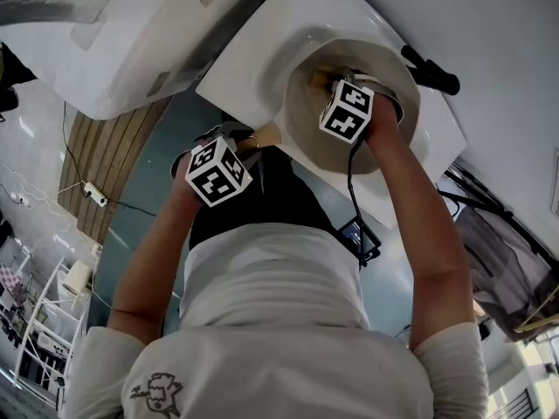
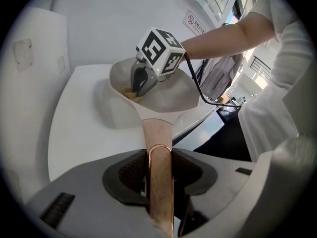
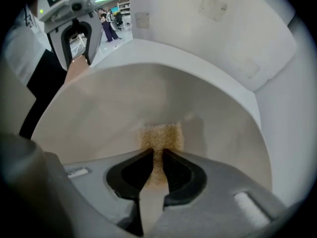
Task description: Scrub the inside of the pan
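head view: pan [image 1: 301,116] at upper centre on white surface [image 1: 244,68], right gripper [image 1: 336,81] inside it.
left gripper view: left gripper [image 2: 159,155] clamped on copper pan handle [image 2: 156,130], lower centre.
right gripper view: jaws pinching yellow sponge [image 3: 159,138] against the pan's inner wall, mid-frame.

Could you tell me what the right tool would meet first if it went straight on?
The pan's inner wall: the right tool, shut on a yellowish scrub pad, points into the pan, and the pad seems to touch it, though depth is unclear.
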Motion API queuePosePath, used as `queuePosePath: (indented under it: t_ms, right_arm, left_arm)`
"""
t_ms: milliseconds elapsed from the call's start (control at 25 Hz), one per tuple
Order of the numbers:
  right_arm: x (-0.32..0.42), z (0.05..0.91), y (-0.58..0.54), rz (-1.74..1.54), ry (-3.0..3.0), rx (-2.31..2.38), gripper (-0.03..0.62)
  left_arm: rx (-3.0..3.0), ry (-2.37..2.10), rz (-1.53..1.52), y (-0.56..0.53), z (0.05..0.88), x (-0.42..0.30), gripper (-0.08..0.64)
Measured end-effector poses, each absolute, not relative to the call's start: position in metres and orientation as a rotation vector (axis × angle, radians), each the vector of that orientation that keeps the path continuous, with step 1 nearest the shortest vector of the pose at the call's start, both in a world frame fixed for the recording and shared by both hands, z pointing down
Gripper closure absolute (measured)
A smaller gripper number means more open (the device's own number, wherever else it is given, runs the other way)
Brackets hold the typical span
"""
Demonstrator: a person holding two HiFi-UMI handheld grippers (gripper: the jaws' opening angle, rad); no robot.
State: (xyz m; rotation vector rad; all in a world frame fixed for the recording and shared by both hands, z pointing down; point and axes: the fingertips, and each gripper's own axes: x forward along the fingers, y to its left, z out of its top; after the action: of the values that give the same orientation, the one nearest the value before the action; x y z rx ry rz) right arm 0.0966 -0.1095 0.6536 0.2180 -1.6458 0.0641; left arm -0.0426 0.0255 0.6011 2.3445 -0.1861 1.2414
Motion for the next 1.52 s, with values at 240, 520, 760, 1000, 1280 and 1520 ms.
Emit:
queuePosePath:
  t_ms: [240, 520, 760, 1000, 1280, 1520]
  right_arm:
    - [0.082, 0.653, -0.058, 0.118, -1.708, 0.080, 0.528]
    - [0.096, 0.649, -0.006, 0.230, -1.691, -0.060, 0.531]
    - [0.126, 0.644, 0.018, 0.327, -1.603, -0.142, 0.531]
    - [0.166, 0.639, 0.018, 0.429, -1.489, -0.136, 0.529]
    - [0.209, 0.638, -0.031, 0.311, -1.351, 0.011, 0.528]
    - [0.205, 0.641, -0.093, 0.117, -1.348, 0.190, 0.528]
  left_arm:
    - [2.341, -0.184, 1.236, 0.026, 0.601, -0.042, 0.403]
    - [2.334, -0.166, 1.237, 0.027, 0.602, -0.042, 0.405]
    - [2.335, -0.149, 1.234, 0.028, 0.600, -0.041, 0.404]
    - [2.330, -0.126, 1.231, 0.029, 0.600, -0.040, 0.403]
    - [2.329, -0.120, 1.226, 0.029, 0.600, -0.040, 0.404]
    - [2.332, -0.128, 1.228, 0.029, 0.599, -0.040, 0.404]
